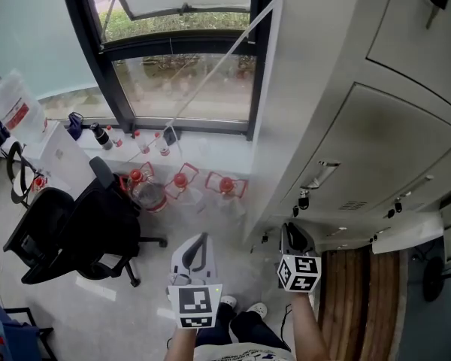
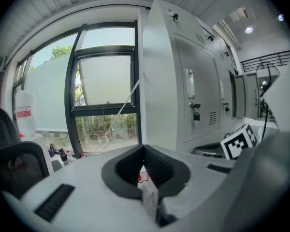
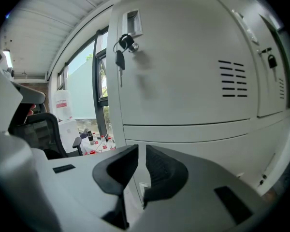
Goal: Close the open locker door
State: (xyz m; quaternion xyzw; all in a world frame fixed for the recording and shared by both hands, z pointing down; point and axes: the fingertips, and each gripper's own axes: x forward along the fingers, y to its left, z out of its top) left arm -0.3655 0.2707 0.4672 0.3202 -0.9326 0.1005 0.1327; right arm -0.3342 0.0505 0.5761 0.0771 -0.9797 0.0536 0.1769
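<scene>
A bank of grey lockers (image 1: 376, 126) runs along the right. One door (image 1: 410, 232) stands out from the row at the lower right; in the left gripper view this open door (image 2: 245, 96) shows far right. My right gripper (image 1: 295, 237) hangs just in front of a closed locker door (image 3: 183, 71) that has a key (image 3: 121, 57) in its lock. Its jaws are open by a narrow gap with nothing between them. My left gripper (image 1: 198, 248) is farther left over the floor, pointing toward the window, with its jaws shut and empty.
A black office chair (image 1: 83, 228) stands at the left. Several red-capped bottles (image 1: 182, 180) sit on the floor below the window (image 1: 180, 43). A wooden strip (image 1: 361, 299) lies under the lockers, and a white table (image 1: 56, 153) holds small bottles.
</scene>
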